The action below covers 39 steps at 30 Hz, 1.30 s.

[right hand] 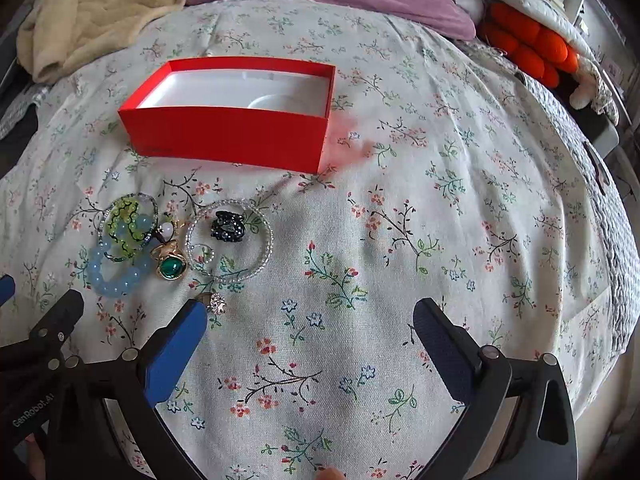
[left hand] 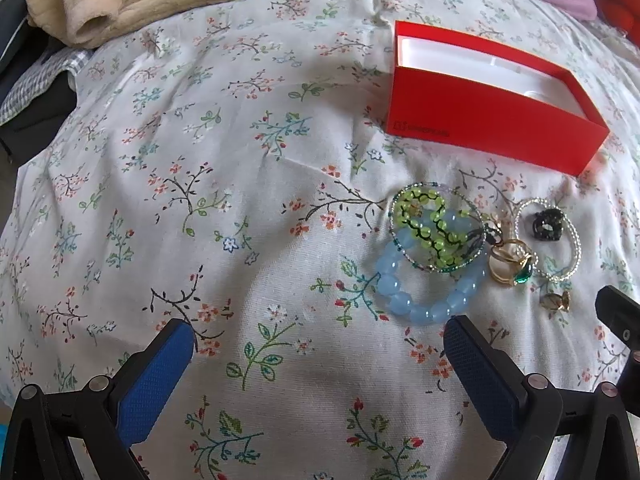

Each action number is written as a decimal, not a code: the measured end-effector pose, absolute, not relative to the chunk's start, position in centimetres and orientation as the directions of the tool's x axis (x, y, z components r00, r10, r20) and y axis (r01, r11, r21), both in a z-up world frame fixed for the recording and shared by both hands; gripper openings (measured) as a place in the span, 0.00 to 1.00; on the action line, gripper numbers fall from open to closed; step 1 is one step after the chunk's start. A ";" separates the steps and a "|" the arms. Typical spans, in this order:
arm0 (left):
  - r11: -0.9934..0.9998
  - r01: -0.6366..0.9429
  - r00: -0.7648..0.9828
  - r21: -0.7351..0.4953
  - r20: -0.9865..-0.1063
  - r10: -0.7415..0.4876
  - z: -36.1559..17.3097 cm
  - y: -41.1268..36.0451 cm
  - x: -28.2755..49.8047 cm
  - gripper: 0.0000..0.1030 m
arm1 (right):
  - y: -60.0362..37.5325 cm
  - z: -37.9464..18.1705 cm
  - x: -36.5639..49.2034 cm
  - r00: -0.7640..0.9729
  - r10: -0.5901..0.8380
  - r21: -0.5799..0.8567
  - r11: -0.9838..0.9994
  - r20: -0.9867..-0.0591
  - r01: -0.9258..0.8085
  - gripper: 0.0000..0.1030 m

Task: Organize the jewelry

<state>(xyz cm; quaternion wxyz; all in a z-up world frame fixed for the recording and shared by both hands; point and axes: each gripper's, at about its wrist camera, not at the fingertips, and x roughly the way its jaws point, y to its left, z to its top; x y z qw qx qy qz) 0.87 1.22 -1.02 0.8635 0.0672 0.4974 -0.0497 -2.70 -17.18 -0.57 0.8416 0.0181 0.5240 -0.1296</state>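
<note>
Floral bedsheet (right hand: 400, 240), red box (right hand: 228, 136) open, white inside, jewelry pile (right hand: 168, 240) beside

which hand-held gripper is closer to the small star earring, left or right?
Right. The right hand-held gripper has one open fingertip almost at the star earring. The left hand-held gripper sits open further off, nearer the blue bead bracelet.

Floral bedsheet (right hand: 400, 240) carries red box (right hand: 228, 140), jewelry cluster (right hand: 160, 240), beige blanket (right hand: 92, 12).
</note>
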 end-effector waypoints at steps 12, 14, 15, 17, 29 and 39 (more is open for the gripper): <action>0.988 0.142 0.504 0.059 -0.864 -0.021 -0.6 1.4 0.9 1.00 | -17.2 -0.6 -2.6 0.418 -0.188 -0.093 0.967 -0.889 0.237 1.00; 0.988 0.143 0.504 0.057 -0.864 -0.023 -0.6 1.4 0.9 1.00 | -17.2 -0.6 -2.6 0.419 -0.189 -0.094 0.967 -0.888 0.237 1.00; 0.988 0.143 0.503 0.057 -0.864 -0.023 -0.6 1.4 0.9 1.00 | -17.2 -0.6 -2.6 0.418 -0.187 -0.092 0.967 -0.889 0.238 1.00; 0.988 0.141 0.503 0.055 -0.864 -0.024 -0.6 1.5 0.9 1.00 | -17.3 -0.6 -2.6 0.417 -0.179 -0.081 0.967 -0.891 0.242 1.00; 0.986 0.156 0.505 0.055 -0.862 -0.031 -0.4 1.3 1.0 1.00 | -17.7 -0.4 -2.5 0.425 -0.174 -0.068 0.965 -0.889 0.253 1.00; 0.985 0.174 0.467 -0.017 -0.879 -0.098 -0.2 1.2 1.3 0.99 | -17.4 -0.3 -2.3 0.415 -0.167 -0.070 0.969 -0.895 0.238 1.00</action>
